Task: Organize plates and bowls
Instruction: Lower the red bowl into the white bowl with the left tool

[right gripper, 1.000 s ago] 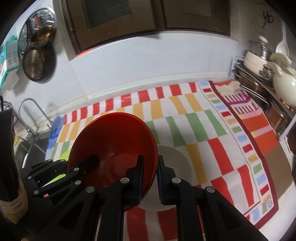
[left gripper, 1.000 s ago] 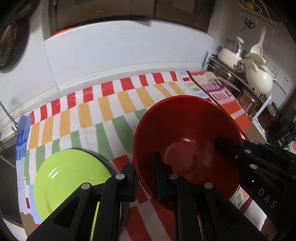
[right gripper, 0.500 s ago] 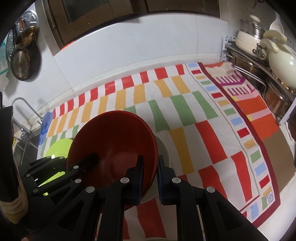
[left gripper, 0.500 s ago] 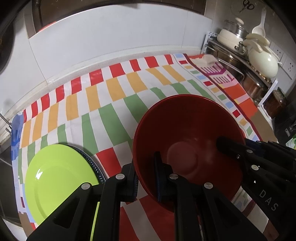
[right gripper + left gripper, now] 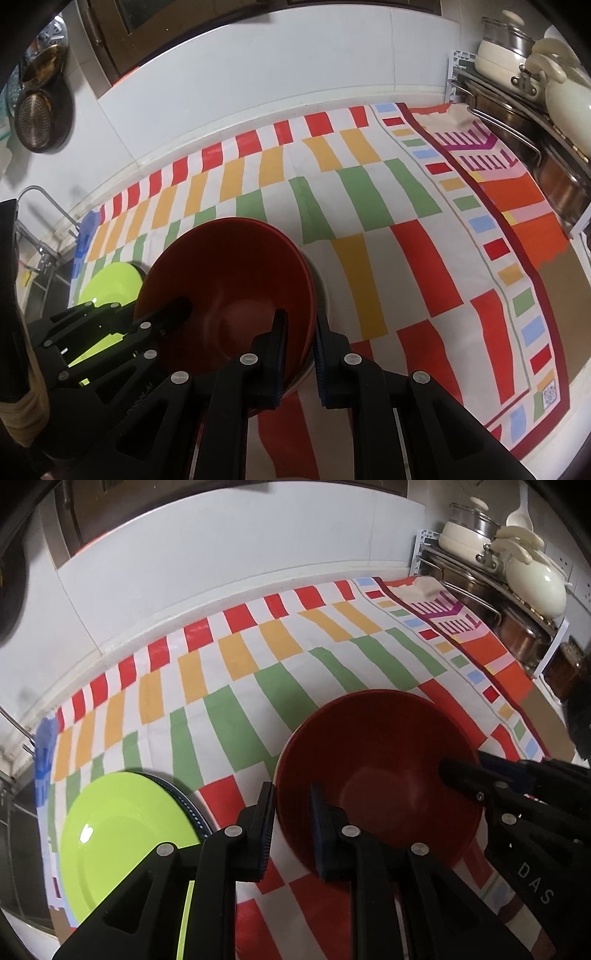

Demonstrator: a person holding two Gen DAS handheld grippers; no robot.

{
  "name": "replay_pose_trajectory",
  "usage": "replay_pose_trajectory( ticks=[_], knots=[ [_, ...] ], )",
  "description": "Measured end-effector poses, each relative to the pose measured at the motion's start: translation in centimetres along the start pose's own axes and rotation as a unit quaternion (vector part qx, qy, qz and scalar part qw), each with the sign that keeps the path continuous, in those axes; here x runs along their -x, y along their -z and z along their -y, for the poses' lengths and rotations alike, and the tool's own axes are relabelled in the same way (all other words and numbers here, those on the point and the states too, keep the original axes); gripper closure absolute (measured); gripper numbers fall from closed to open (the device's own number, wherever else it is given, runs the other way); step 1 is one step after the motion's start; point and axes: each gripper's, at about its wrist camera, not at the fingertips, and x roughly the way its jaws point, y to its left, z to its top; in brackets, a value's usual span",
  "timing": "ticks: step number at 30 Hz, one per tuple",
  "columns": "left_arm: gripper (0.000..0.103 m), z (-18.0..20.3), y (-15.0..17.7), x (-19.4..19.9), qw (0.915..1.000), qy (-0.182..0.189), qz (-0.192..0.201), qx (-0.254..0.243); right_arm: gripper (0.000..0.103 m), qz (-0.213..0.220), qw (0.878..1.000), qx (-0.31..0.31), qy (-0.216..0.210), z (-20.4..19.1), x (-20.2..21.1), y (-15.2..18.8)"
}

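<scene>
Left hand-held gripper (image 5: 291, 827): jaws opening, straddling the near-left rim of the round glossy red bowl (image 5: 380, 771); rim wall sits between the two pads, left pad looks just off the outer wall, so the grip reads as released, though contact on the inner pad is hard to judge.

Right hand-held gripper (image 5: 299, 354): jaws nearly together, clamped on the opposite rim of the same red bowl, one pad inside, one outside. In the left wrist view it enters from the right edge, tip down inside the bowl.

Red bowl is upright on the bench covered by a striped red, orange, green and white cloth (image 5: 258, 672), near the front edge. It sits nested in a white bowl (image 5: 320, 291), of which only a thin crescent of rim shows on the right side; the rest is hidden under the red one.

Round lime-green plate (image 5: 125, 834) lies flat to the left, apart from the bowl, on top of a dark-rimmed plate (image 5: 184, 801) showing only as an arc. Front of the green plate is covered by the left gripper body.

Far right: wire rack with cream pots (image 5: 532, 583), partly cut off by the frame. Sink tap (image 5: 37, 206) at left edge, only partly visible.
</scene>
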Motion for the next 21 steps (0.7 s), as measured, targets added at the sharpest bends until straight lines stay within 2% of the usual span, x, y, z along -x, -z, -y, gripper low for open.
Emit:
replay_pose_trajectory(
  ticks=[2,5,6,7,8,16,21],
  knots=[
    [0.071,-0.1,-0.1,0.3,1.0000,-0.001,0.007,0.000,0.088,0.003,1.000,0.004,0.003,-0.1,0.0,0.0],
    [0.065,-0.3,-0.3,1.1,0.9997,-0.009,0.022,-0.002,0.085,0.006,1.000,0.013,0.012,-0.2,0.2,0.1],
    [0.065,-0.3,-0.3,1.3,0.9996,-0.011,0.026,-0.003,0.083,0.006,1.000,0.014,0.013,-0.2,0.3,0.0],
    [0.064,-0.3,-0.3,1.6,0.9995,-0.011,0.028,-0.004,0.073,0.008,1.000,0.012,0.011,-0.2,0.5,0.0],
    [0.063,-0.4,-0.4,1.7,0.9995,-0.009,0.030,-0.004,0.069,0.014,1.000,0.010,0.012,-0.2,0.8,0.0],
    [0.055,-1.3,-0.7,2.4,0.9991,-0.013,0.041,0.007,0.069,0.039,0.999,0.014,0.019,-0.7,2.5,-0.6],
    [0.054,-2.3,-0.7,0.9,0.9993,-0.023,0.020,0.022,0.066,0.033,0.999,0.010,0.029,-0.5,1.6,-0.8]
  ],
)
